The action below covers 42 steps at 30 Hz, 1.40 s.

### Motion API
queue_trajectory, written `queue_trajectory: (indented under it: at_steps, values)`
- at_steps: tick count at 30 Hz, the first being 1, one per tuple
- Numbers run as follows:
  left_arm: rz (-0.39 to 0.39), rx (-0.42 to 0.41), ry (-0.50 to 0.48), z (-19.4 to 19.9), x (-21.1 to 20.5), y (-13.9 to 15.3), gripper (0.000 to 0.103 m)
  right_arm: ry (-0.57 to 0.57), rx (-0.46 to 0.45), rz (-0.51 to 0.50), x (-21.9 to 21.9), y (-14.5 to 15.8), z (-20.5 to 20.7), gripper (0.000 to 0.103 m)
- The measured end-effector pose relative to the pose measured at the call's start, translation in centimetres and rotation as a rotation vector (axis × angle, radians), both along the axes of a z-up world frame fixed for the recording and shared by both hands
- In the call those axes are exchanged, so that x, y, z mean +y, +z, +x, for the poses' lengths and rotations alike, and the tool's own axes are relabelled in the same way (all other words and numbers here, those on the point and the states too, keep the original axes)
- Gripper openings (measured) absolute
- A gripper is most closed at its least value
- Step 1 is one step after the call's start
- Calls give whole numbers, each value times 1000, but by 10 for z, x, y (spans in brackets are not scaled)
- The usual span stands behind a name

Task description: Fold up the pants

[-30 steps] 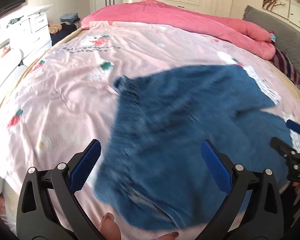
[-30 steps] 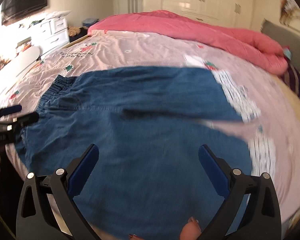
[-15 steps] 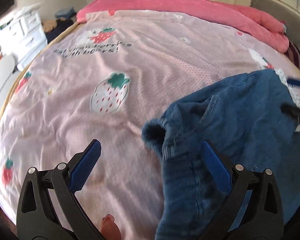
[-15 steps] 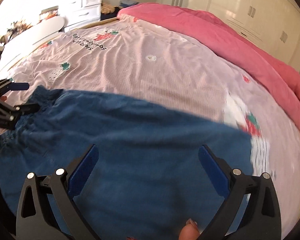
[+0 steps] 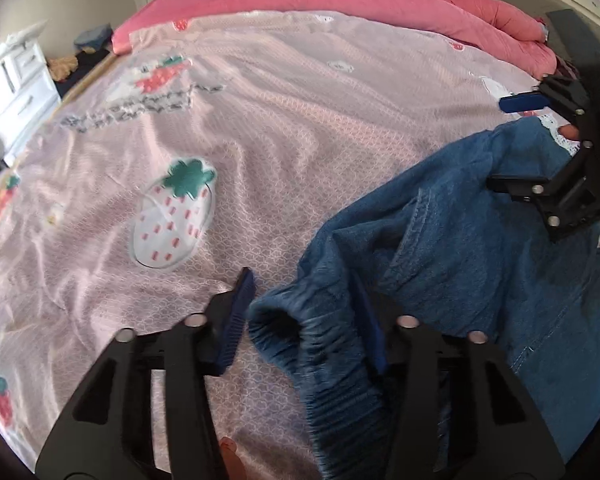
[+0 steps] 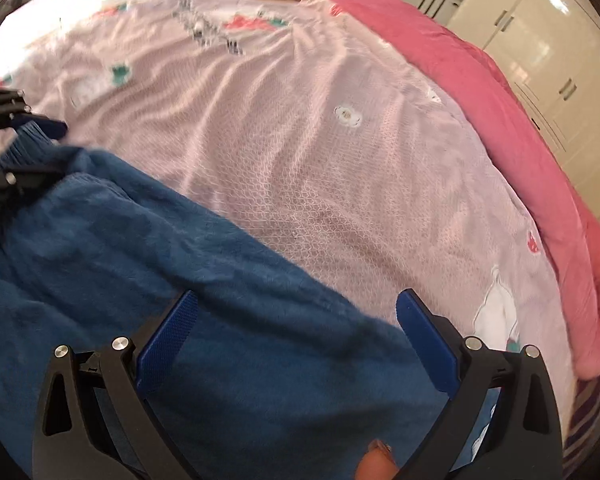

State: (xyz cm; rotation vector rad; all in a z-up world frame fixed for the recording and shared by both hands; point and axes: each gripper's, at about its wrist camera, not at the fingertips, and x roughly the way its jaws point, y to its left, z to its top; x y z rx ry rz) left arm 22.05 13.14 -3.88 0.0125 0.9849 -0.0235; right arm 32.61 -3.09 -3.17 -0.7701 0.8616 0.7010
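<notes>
Blue denim pants (image 5: 472, 248) lie on a pink strawberry-print bedsheet (image 5: 260, 128). In the left wrist view my left gripper (image 5: 304, 320) has its jaws narrowed around the elastic waistband corner (image 5: 296, 324), with a small gap still showing at the left pad. My right gripper shows there at the right edge (image 5: 520, 140), open over the pants. In the right wrist view my right gripper (image 6: 296, 344) is open wide, with the pants (image 6: 140, 280) beneath and between its fingers. The left gripper appears at that view's left edge (image 6: 24, 148) at the waistband.
A pink duvet (image 5: 340, 4) is bunched along the far side of the bed. A white dresser (image 5: 8, 80) stands left of the bed, white wardrobes (image 6: 540, 60) behind it. A grey headboard and striped pillow (image 6: 588, 420) are at the right.
My left gripper has narrowed from wide open onto the waistband corner. Both grippers have moved forward and lower over the pants; the right stays open.
</notes>
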Motion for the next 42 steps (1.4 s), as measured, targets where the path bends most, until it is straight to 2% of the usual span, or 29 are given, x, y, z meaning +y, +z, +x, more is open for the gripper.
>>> queue_trajectory:
  at_steps: [1,3,4,6,9,13,17,21,29,34,42]
  values:
    - [-8,0,1,1,1,-1,35,2,14,8,1,-1,3,92]
    - [-5,-10,-4,2,2,-1,30,10,85,30,4,-5,9,45]
    - [-8,-13,-8,2,2,0,28,16,118,38,5,-6,9,41]
    - [-23,-16,-15,1,3,0,25,47,149,46,6,-7,3,16]
    - [-56,-28,-13,0,8,2,21,30,157,80,0,0,-4,7]
    - [-119,-95,-24,-9,10,20,13,-5,157,186,-18,21,-12,4]
    - [-146,-176,-68,-26,8,42,13,-22,141,259,-35,44,-27,4]
    - [-156,-221,-96,-40,7,54,12,-42,137,332,-53,59,-48,4]
    - [-200,-343,-177,-77,4,74,12,-54,98,447,-85,79,-114,4]
    - [-244,-404,-239,-115,-3,80,12,-56,114,535,-112,80,-163,4]
    - [-243,-426,-312,-168,-22,75,13,-64,146,531,-128,55,-234,4]
